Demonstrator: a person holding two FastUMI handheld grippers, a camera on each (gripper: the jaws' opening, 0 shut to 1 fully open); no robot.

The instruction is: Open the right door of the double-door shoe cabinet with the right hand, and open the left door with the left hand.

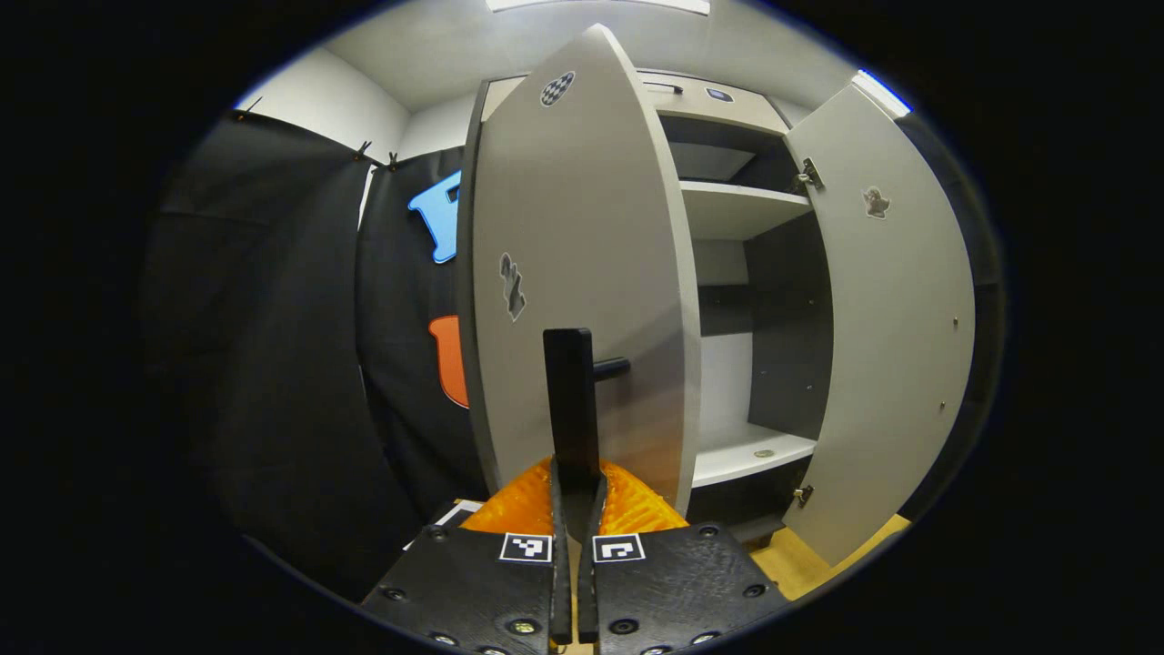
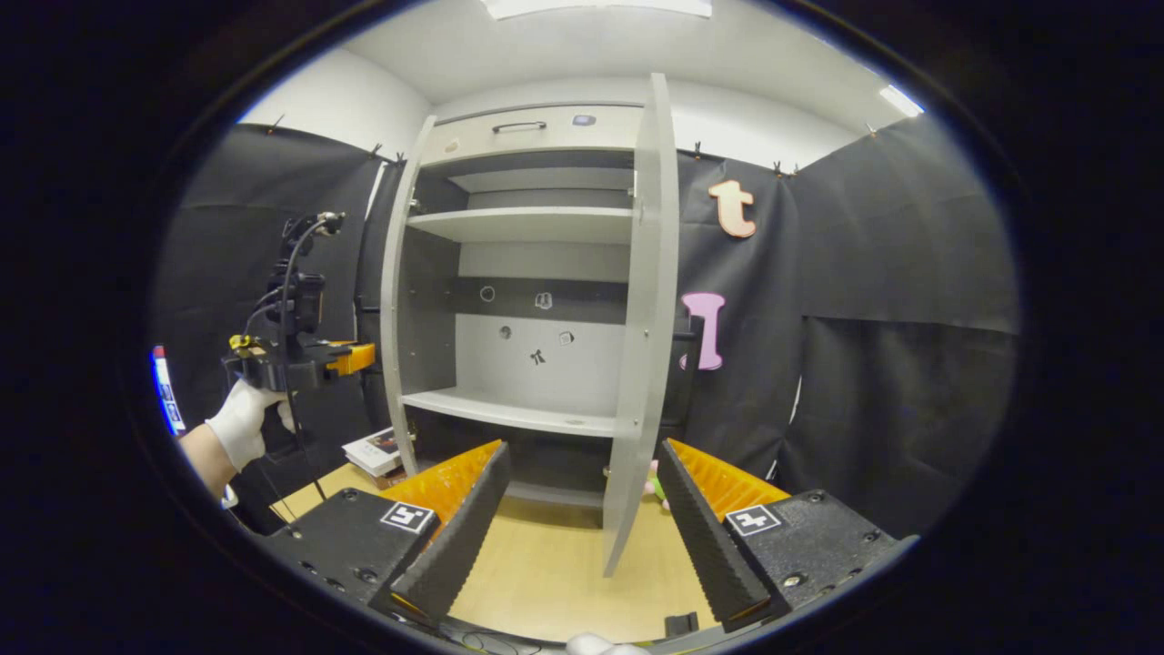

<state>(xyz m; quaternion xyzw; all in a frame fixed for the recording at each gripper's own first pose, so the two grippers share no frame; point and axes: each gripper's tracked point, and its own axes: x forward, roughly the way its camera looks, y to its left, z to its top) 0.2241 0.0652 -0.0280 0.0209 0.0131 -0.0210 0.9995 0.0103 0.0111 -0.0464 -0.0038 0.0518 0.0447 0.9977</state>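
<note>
In the left gripper view the left gripper [image 1: 575, 509] sits at the bottom centre of the frame with its two fingers drawn tight together around the lower end of a dark vertical bar handle [image 1: 570, 409], which stands off the face of the left door [image 1: 582, 273]. That door fills the middle of the frame, swung out toward the camera so that its edge is turned to the right. To its right the shoe cabinet [image 1: 737, 209] stands open, with an upper shelf, a lower shelf [image 1: 750, 452] and a dark back panel between them. The right door [image 1: 887, 346] hangs wide open at the right of the frame, its inner face showing two hinges. In the right gripper view the right gripper [image 2: 582, 518] is at the bottom centre with its fingers spread well apart and nothing between them; the lower edge of the right door, seen nearly edge-on in the middle of the frame, hangs just beyond the gap. At the left of this frame a gloved hand [image 2: 244, 420] holds the other gripper against the left door's edge. A small stack of books [image 2: 375, 450] lies on the light wooden floor [image 2: 546, 573] at the cabinet's lower left
</note>
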